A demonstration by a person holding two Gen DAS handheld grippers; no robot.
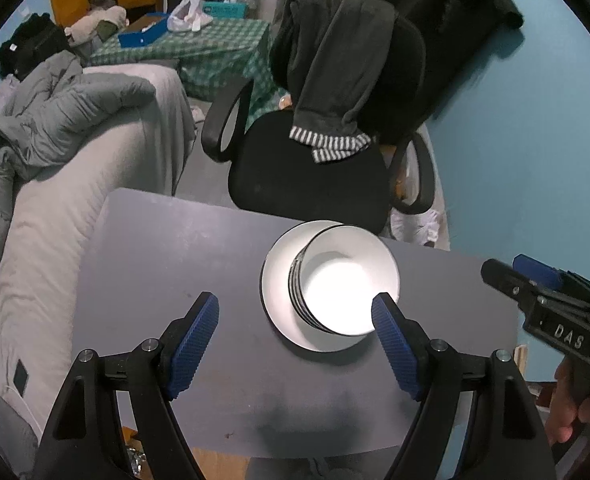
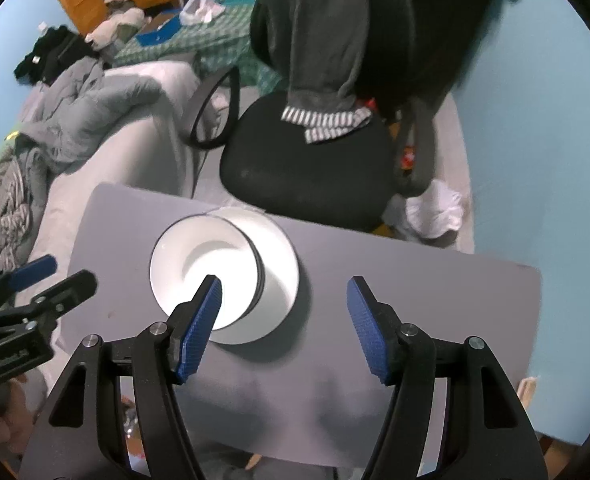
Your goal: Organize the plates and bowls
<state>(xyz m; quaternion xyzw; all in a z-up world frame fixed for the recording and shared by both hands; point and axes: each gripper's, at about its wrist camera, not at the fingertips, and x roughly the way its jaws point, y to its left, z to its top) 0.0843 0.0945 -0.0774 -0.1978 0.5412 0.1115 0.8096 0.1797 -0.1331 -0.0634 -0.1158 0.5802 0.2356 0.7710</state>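
Observation:
A stack of white bowls [image 1: 343, 280] with dark rims sits on a white plate [image 1: 277, 280] near the far edge of the grey table [image 1: 155, 260]. My left gripper [image 1: 295, 300] hangs above the table, open and holding nothing, its right pad over the bowls' near rim. My right gripper [image 1: 505, 266] shows at the right of this view. In the right wrist view the bowls [image 2: 211, 264] and plate [image 2: 281, 276] lie under my right gripper [image 2: 284, 282], open with nothing between its pads. The left gripper [image 2: 71, 270] shows at the left edge.
A black office chair [image 1: 307, 176] draped with dark clothes stands just beyond the table's far edge. A grey-covered sofa [image 1: 55, 220] with a padded jacket runs along the left. A blue wall [image 1: 535, 140] is on the right. A person's hand [image 1: 567, 412] holds the right gripper.

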